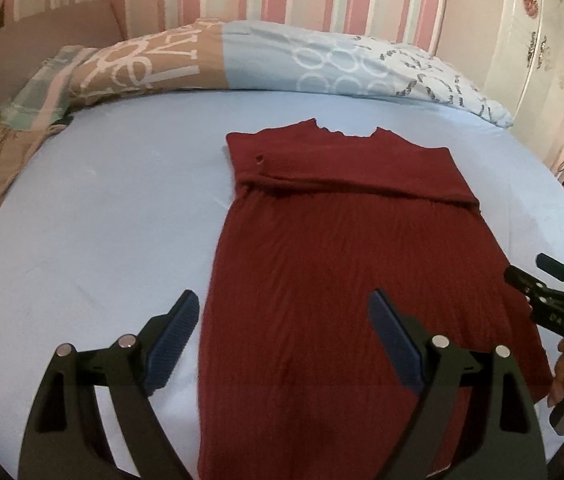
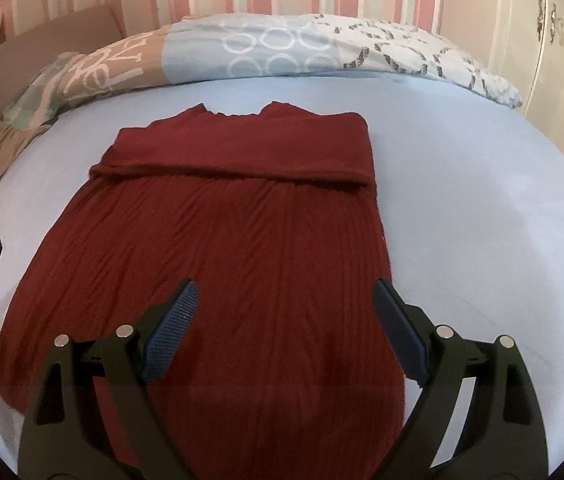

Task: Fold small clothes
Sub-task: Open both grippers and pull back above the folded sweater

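Left tool [image 1: 282, 312] open over sweater [image 1: 342, 240]; duvet [image 1: 282, 60] beyond

Dark red ribbed knit garment [image 1: 322, 248], flat on bed, sleeves folded across

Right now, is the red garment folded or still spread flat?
Partly folded. The dark red garment has its sleeves folded across the chest as a band near the collar; the body below lies spread, unfolded, on the light blue sheet.

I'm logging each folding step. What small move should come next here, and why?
Probably lower both open grippers, left gripper and right gripper, to the near hem of the red sweater: its sleeves already lie folded across the top, its lower body is flat, and neither gripper holds cloth.
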Tool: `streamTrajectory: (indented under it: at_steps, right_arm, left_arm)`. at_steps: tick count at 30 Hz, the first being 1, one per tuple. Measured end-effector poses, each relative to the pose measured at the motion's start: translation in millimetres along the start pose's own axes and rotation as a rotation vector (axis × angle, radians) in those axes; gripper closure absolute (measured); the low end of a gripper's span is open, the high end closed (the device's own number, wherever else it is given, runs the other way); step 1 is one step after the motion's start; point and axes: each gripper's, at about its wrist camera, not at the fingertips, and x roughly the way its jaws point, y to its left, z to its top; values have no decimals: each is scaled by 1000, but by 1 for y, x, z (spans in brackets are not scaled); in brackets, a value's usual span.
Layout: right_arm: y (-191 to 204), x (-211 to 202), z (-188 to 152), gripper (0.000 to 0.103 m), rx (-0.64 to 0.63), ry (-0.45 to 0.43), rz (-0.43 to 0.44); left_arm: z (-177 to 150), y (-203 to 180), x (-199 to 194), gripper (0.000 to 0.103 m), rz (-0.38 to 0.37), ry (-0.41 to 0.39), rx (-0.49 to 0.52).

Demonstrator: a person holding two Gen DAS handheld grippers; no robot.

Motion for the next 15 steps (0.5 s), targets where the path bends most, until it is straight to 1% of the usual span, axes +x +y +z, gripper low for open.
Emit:
streamTrajectory:
  at_steps: [7, 13, 15]
  right_arm:
    - [-3, -36, -26, 14, -9, -34, -1]
    - [-11, -53, -56, 14, -22, -20, -10]
    - [-13, -54, -65, 14, -21, -14, -20]
  left_arm:
    - [-22, -8, -21, 16, 39, -3, 9]
    - [-53, -9, -24, 16, 45, 22, 27]
    - [-66, -5, -24, 16, 28, 34, 14]
